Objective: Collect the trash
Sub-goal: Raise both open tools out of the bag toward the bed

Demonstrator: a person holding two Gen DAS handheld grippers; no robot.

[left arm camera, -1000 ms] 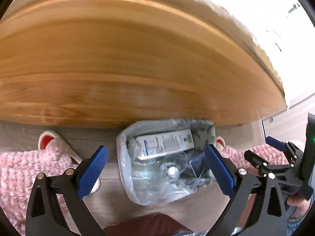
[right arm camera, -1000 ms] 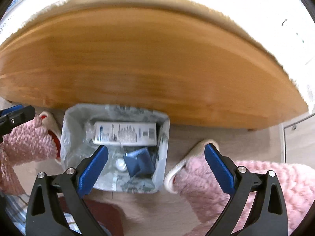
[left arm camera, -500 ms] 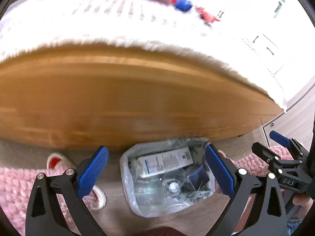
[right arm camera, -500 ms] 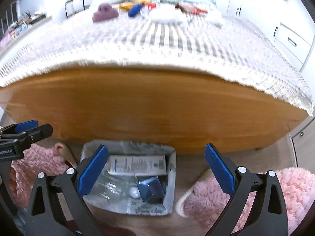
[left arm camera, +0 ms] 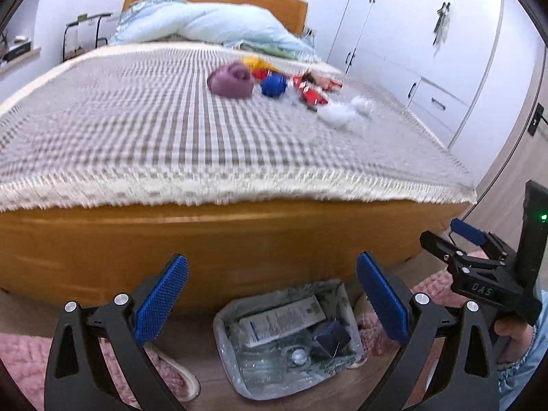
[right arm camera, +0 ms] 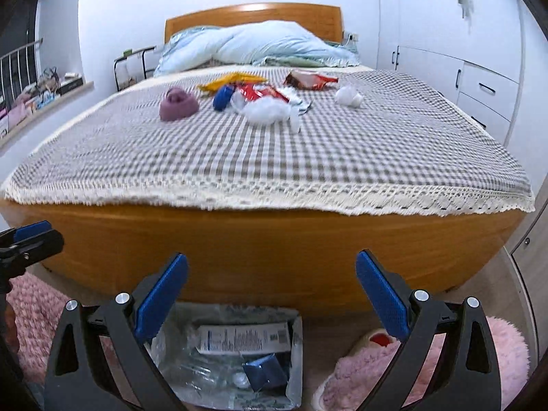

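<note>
A: What are the two tongs doing?

B: Both are spread wide and hold nothing. The left gripper (left arm camera: 270, 303) and the right gripper (right arm camera: 270, 303) hang side by side at the foot of a bed (right arm camera: 274, 253), pointing over it.

A: Where is the trash?

B: Up on the checked bedspread (right arm camera: 274, 157), well beyond both tongs, towards the pillows. There is a white wad (right arm camera: 265, 111), red wrappers (right arm camera: 308, 80), a yellow wrapper (right arm camera: 233, 80), a blue cap-like piece (right arm camera: 222, 97), a small white lump (right arm camera: 348, 97) and a purple bundle (right arm camera: 178, 104). A lined bin (right arm camera: 239, 356) sits on the floor just under the tongs, already holding a white box and a blue carton.

A: Which hand is nearer?

B: Judging by the views, neither by much. The pile lies straight ahead of the right tongs and slightly right of the left ones, so the right looks better lined up. The red wrappers run roughly across the bed.

A: Anything unclear?

B: The litter is blurred and small, and the purple bundle may be clothing. The bin's near edge is cut off.
</note>
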